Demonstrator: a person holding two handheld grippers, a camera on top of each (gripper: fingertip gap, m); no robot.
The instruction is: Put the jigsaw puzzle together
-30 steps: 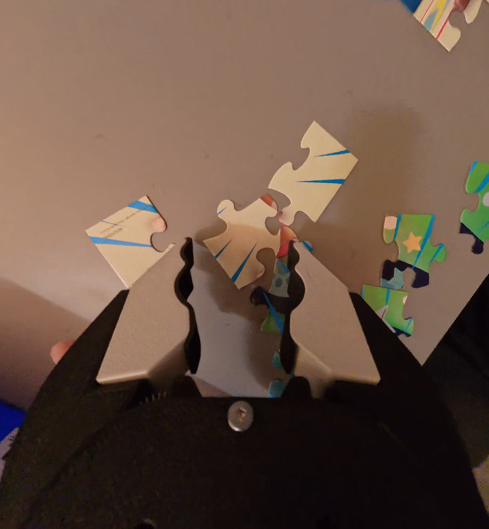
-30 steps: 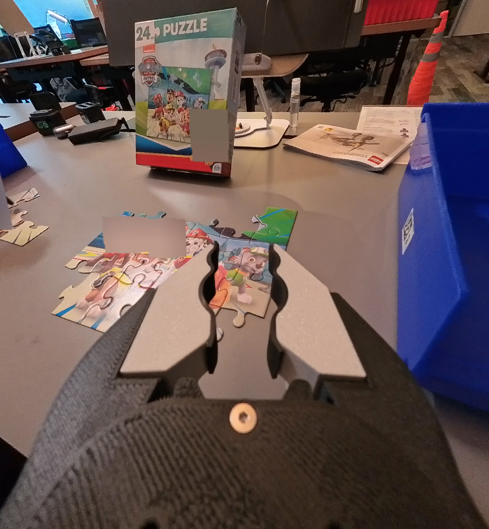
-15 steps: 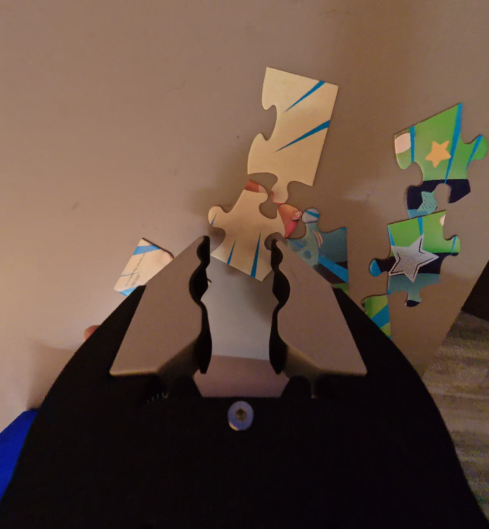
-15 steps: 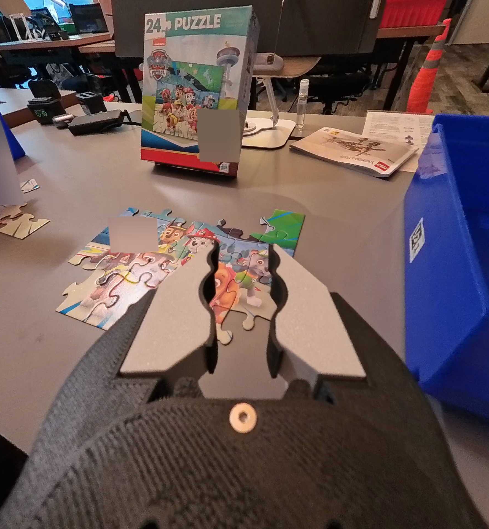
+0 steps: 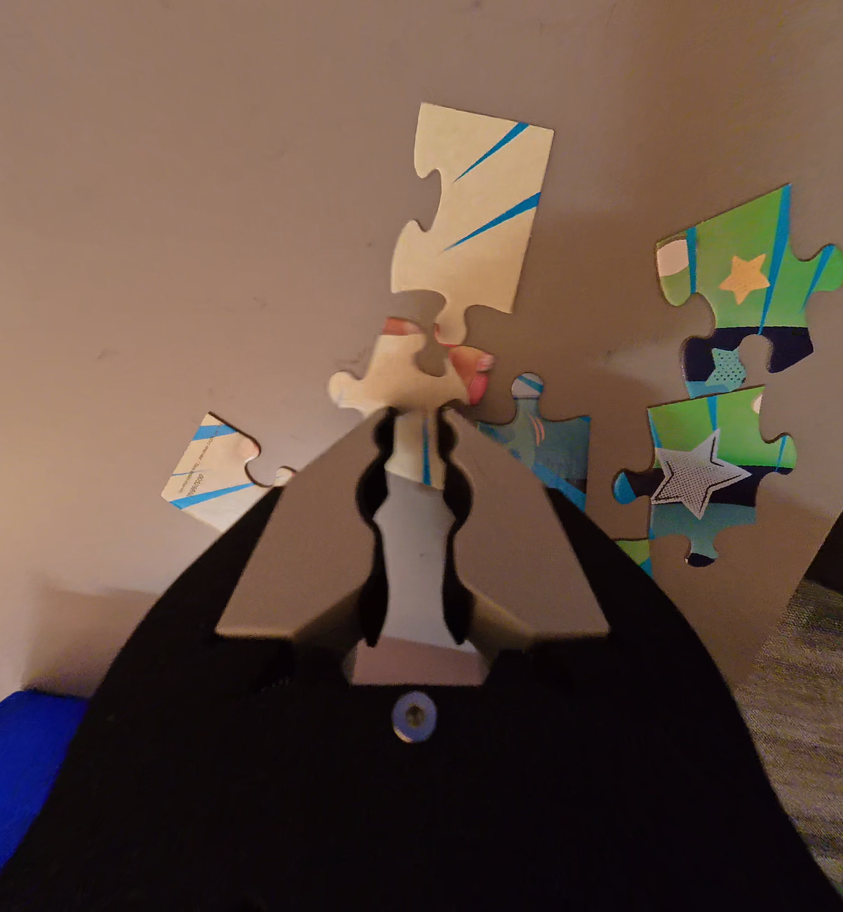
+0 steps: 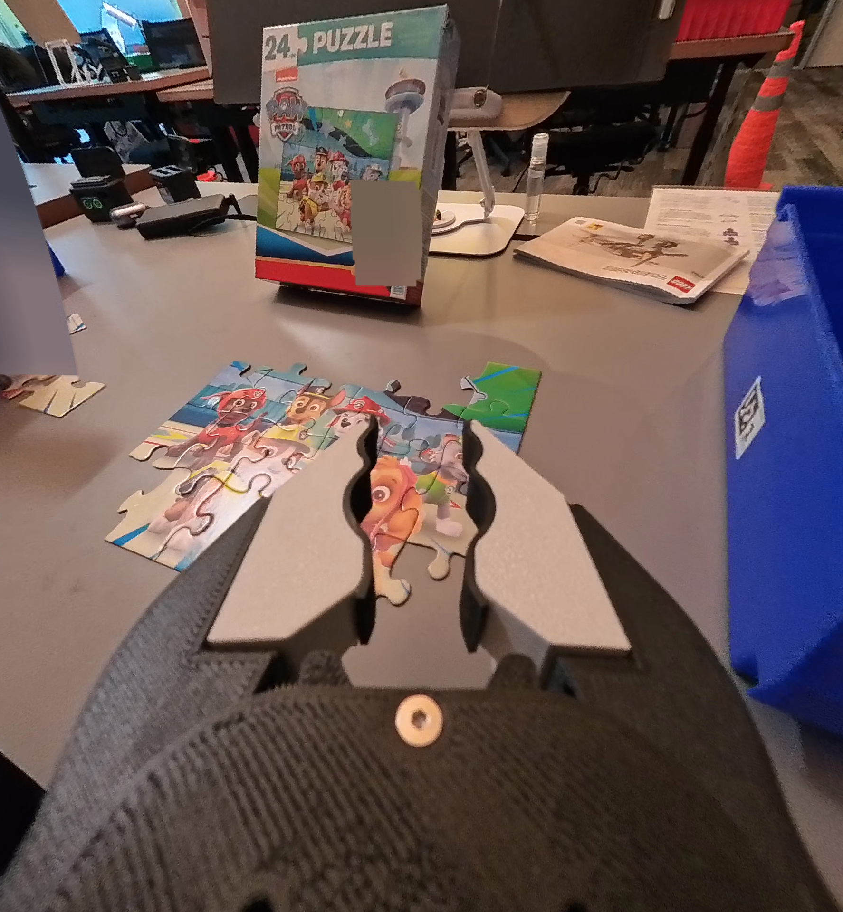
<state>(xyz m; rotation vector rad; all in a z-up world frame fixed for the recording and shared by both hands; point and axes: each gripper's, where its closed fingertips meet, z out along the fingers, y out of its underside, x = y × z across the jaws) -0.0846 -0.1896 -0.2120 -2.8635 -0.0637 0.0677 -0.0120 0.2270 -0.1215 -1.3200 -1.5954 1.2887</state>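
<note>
1. The grey bench carries everything; in your right view it reaches back to other desks and an orange traffic cone.
2. A big blue plastic bin stands on the bench at the right of your right gripper, near it but apart.
3. An upright cardboard puzzle box with cartoon dogs on it stands behind the flat half-built cartoon puzzle. A white printed booklet lies at the right of the box.
4. The half-built puzzle lies directly in front of your right gripper. Its jaws stand partly open over the near edge of the puzzle and hold nothing; you see the orange dog picture between them.
5. In your left view, loose pieces lie on the bench: two green pieces with stars at the right, a blue-green piece just beside the right finger, a long cream piece with blue stripes straight ahead, and a cream corner piece with blue stripes at the left.
6. Your left gripper has narrow jaws, and a small cream puzzle piece with a blue stripe and pink-red edge sits between the fingertips. Both tips are against its sides. Its far end almost touches the knob of the long cream piece.
</note>
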